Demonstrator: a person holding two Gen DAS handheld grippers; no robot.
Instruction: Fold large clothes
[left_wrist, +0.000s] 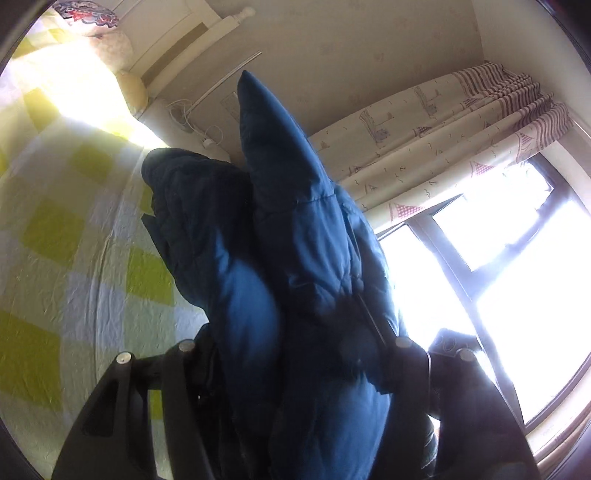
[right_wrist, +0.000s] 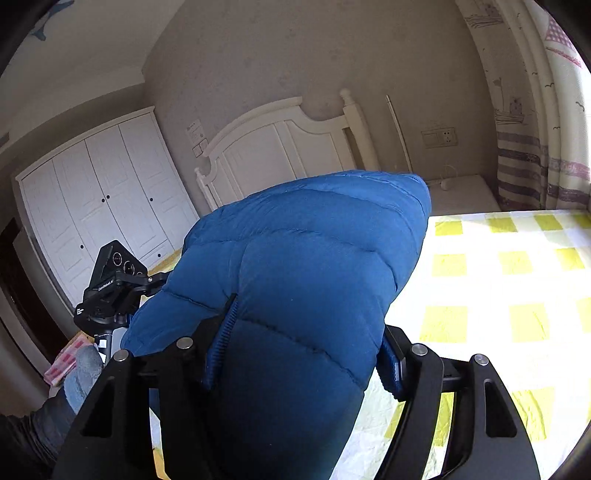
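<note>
A blue quilted puffer jacket (left_wrist: 295, 258) is held up over a bed. In the left wrist view my left gripper (left_wrist: 295, 354) is shut on a thick bunch of it, and its fingertips are buried in the fabric. In the right wrist view my right gripper (right_wrist: 303, 354) is shut on another padded part of the jacket (right_wrist: 314, 266), with the blue ribbed pads (right_wrist: 221, 339) pressed into it on both sides. The left gripper's body (right_wrist: 110, 291) shows at the left of the right wrist view, beside the jacket.
The bed has a yellow and white checked sheet (right_wrist: 498, 295) and a white headboard (right_wrist: 280, 147). A white wardrobe (right_wrist: 99, 206) stands at the left. A patterned curtain (left_wrist: 461, 140) and a bright window (left_wrist: 517, 277) are to the right. A pillow (left_wrist: 110, 44) lies near the headboard.
</note>
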